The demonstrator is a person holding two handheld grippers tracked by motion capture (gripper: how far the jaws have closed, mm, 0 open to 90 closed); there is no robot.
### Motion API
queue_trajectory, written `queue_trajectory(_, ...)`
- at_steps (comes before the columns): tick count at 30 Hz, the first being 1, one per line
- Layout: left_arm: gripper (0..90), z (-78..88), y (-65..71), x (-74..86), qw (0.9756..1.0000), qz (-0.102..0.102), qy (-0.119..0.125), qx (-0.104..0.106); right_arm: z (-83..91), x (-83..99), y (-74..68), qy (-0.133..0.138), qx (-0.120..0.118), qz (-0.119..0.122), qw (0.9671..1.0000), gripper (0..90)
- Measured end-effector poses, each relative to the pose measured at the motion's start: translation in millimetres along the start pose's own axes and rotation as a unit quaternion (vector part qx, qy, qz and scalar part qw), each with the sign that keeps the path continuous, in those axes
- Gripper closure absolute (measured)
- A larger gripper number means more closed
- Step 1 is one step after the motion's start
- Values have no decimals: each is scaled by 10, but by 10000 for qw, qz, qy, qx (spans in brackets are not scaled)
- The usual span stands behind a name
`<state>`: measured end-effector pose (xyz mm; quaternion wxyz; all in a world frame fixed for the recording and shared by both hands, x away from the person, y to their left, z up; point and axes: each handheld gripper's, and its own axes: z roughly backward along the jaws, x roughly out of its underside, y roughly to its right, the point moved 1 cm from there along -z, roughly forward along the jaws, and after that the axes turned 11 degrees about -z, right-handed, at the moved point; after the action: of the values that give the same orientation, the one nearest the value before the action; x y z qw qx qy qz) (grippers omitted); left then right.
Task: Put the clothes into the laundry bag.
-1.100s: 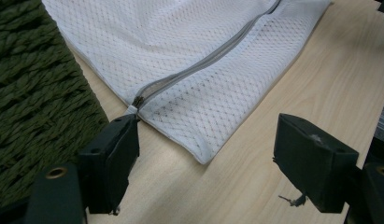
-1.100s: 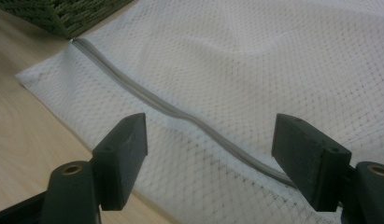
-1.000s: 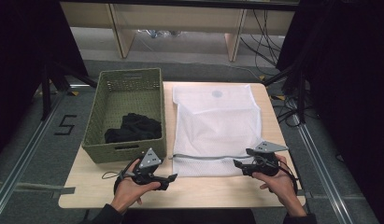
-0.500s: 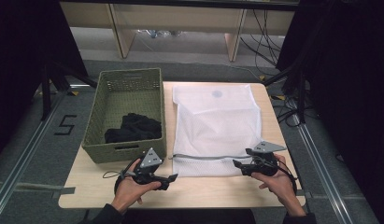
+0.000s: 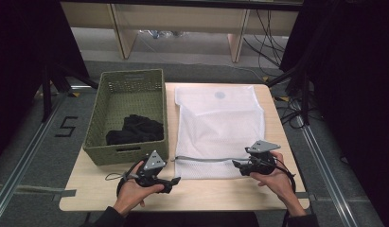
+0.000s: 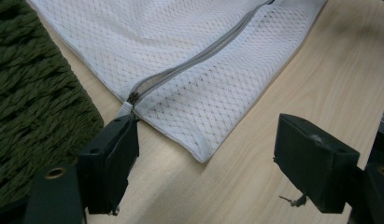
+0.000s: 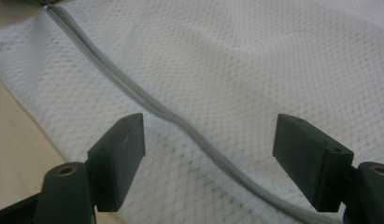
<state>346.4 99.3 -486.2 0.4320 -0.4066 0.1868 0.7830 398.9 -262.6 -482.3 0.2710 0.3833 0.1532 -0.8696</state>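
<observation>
A white mesh laundry bag [image 5: 216, 123] lies flat on the wooden table, its grey zipper [image 5: 206, 159] running across near the front edge. My left gripper [image 5: 175, 180] is open just off the bag's front left corner; in the left gripper view the zipper's end [image 6: 132, 98] sits close above the left jaw. My right gripper [image 5: 236, 164] is open over the bag's front right part, its jaws straddling the zipper [image 7: 180, 121] with nothing pinched. Dark clothing [image 5: 135, 130] lies in the green basket [image 5: 128, 80].
The green woven basket stands on the table's left half, touching the bag's left side. Bare wood [image 5: 206, 191] runs along the front edge between the hands. Cables [image 5: 291, 109] hang off the right side; shelving legs stand beyond the far edge.
The right gripper has shifted slightly left over the zipper. The left gripper and the bag stay as they were.
</observation>
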Motion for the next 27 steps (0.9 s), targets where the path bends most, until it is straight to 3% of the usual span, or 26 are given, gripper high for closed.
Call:
queue_trajectory(2, 220, -5, 8, 0, 10000, 69, -2, 3, -39, -44, 6, 44, -32, 47, 10000, 247)
queue_trajectory(4, 220, -12, -3, -1, 10000, -42, -49, 39, -79, -92, 4, 26, -33, 140, 9999, 242)
queue_trajectory(9, 220, -22, 9, -3, 10000, -40, -35, 55, -241, -206, 19, -138, -94, 141, 9998, 241)
queue_trajectory(12, 220, -19, -3, 4, 9999, -37, -88, 41, -334, -252, 39, -186, -100, 266, 9994, 250)
queue_trajectory(14, 220, -34, -7, 11, 10000, 11, -65, 0, -377, -262, 30, -379, -115, 314, 9987, 249)
queue_trajectory(17, 220, -29, -14, 12, 9998, -72, -190, -7, -440, -275, 18, -438, -93, 430, 9981, 251)
queue_trajectory(24, 221, -29, -5, 9, 9997, -124, -178, 59, -656, -281, -89, -690, -85, 626, 9956, 260)
queue_trajectory(25, 220, -30, -10, 10, 9998, -125, -157, 68, -679, -289, -93, -711, -128, 768, 9944, 261)
queue_trajectory(27, 221, -23, -15, 14, 9997, -92, -205, 8, -704, -284, -125, -811, -118, 712, 9941, 264)
